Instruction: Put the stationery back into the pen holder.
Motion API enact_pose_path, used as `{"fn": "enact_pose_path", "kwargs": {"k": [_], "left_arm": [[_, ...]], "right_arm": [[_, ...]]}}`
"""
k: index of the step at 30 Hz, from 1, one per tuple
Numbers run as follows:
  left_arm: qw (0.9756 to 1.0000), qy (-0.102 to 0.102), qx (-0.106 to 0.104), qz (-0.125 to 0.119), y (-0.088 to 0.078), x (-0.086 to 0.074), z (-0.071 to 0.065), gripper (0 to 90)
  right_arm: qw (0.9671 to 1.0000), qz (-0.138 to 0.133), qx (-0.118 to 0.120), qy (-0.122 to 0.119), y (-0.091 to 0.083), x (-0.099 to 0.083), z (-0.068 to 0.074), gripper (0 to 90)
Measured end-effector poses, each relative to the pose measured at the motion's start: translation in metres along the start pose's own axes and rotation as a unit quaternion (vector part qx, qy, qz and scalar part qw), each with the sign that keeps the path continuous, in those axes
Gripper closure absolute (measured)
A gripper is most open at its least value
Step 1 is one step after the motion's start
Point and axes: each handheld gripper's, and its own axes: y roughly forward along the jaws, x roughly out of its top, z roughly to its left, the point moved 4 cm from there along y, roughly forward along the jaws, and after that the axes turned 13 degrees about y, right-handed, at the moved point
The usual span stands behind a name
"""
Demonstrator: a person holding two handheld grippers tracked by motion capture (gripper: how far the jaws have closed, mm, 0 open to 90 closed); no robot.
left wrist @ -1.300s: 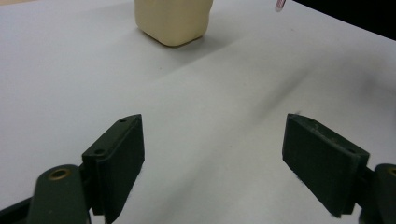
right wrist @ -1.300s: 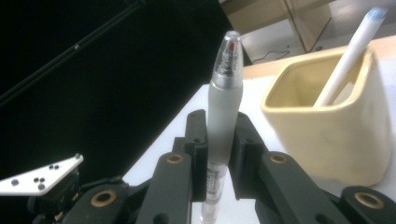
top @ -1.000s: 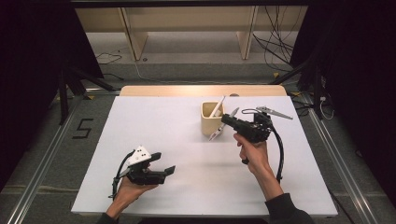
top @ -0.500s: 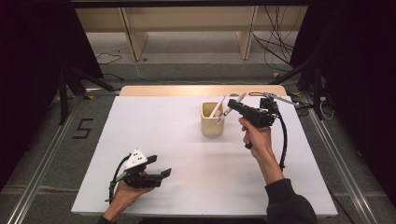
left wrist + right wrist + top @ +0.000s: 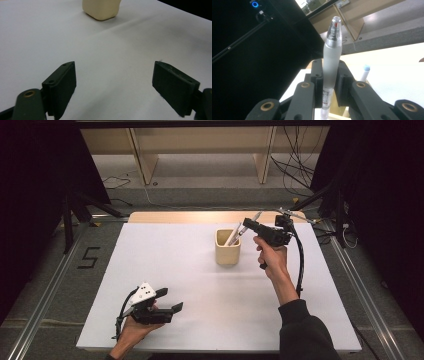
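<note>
**Ana:** Pen (image 5: pixel 246 227) first, from the high view: it sits pinched in the right gripper (image 5: pixel 248 226) just above the rim of the cream cup (image 5: pixel 227 251), slanting up and to the right; I judge it is held by its upper barrel so the lower end can slide down into the cup beside the white pen (image 5: pixel 232 235) already leaning there; the cup stands toward the far side of the white table (image 5: pixel 200 285).

**Ben:** And the other hand?

**Ana:** The left gripper (image 5: pixel 170 301) lies low near the table's near-left corner, well apart from the cup, jaws spread with nothing between them; parked out of the way, I would say, so the right arm has room.

**Ben:** Left gripper view?

**Ana:** Both black jaws stand wide over bare table (image 5: pixel 105 62); the cup (image 5: pixel 102 9) sits far ahead at the top edge, nowhere near the pads.

**Ben:** Right gripper view?

**Ana:** The jaws are pressed onto the frosted barrel of the pen (image 5: pixel 331 57), which rises between them, its clear cap above the fingertips and its printed lower part running down below them; the grip is mid-barrel, so the pen stays in line with the jaws; the blue-tipped end of the white pen (image 5: pixel 364 72) pokes up just to the right, close behind the jaws.
</note>
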Motion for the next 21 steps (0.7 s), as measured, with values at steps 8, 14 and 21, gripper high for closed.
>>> {"fn": "enact_pose_path", "kwargs": {"k": [8, 14, 21], "left_arm": [[1.0, -0.003, -0.004, -0.003, 0.001, -0.003, 0.0, 19.1], [1.0, -0.001, -0.005, -0.004, 0.002, -0.004, -0.003, 19.1], [1.0, 0.002, -0.006, -0.005, 0.002, -0.003, -0.004, 19.1]], "right_arm": [[0.9999, -0.005, -0.014, 0.002, 0.012, 0.008, 0.0, 79.8], [0.9996, -0.008, -0.026, 0.004, 0.019, 0.012, -0.002, 79.8], [0.9992, -0.007, -0.039, 0.004, 0.025, 0.013, -0.006, 79.8]]}}
